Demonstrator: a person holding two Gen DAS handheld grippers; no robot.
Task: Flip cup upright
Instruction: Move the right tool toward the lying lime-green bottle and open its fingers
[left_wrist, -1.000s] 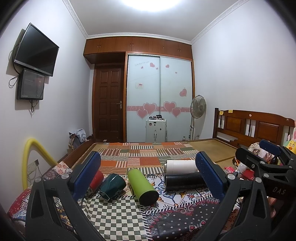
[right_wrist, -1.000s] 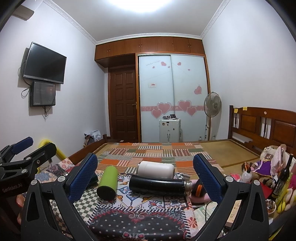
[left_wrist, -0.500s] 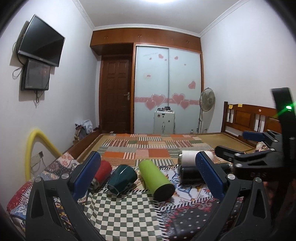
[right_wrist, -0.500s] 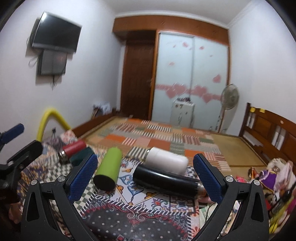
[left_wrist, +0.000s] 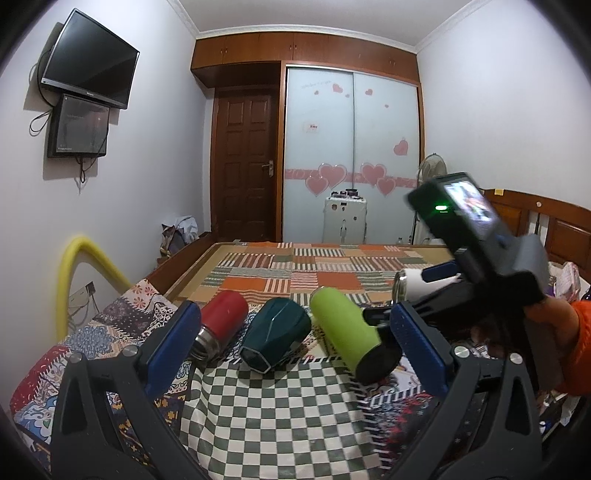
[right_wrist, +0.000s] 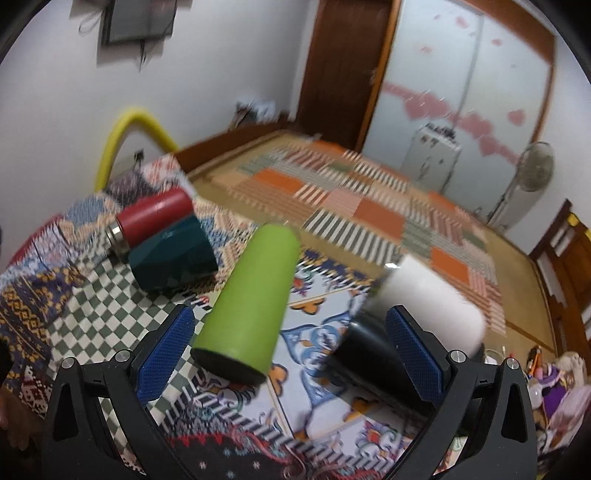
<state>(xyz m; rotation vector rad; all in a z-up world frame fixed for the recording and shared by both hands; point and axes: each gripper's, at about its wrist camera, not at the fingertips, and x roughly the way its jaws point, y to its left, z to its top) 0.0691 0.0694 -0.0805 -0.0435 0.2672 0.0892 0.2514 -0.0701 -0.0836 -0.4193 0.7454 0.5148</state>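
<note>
Several cups lie on their sides on a patchwork cloth. In the left wrist view a red flask (left_wrist: 221, 325), a dark green cup (left_wrist: 276, 338), a lime green cup (left_wrist: 347, 334) and a white cup (left_wrist: 415, 286) lie in a row. My left gripper (left_wrist: 295, 350) is open and empty, just in front of them. My right gripper (right_wrist: 291, 347) is open and empty, low over the lime green cup (right_wrist: 251, 299), with a black flask (right_wrist: 369, 350) and the white cup (right_wrist: 428, 299) at its right finger. The right gripper's body (left_wrist: 476, 258) shows at the right of the left view.
A checkered cloth (left_wrist: 280, 413) lies in front of the cups. A yellow tube (left_wrist: 85, 266) arches at the left edge. A wooden headboard (left_wrist: 554, 225) and clutter stand at the right. A striped quilt (left_wrist: 317, 269) stretches behind.
My right gripper has moved forward, left and down toward the lime green cup. The left gripper has shifted left, so the cups sit more centred in its view.
</note>
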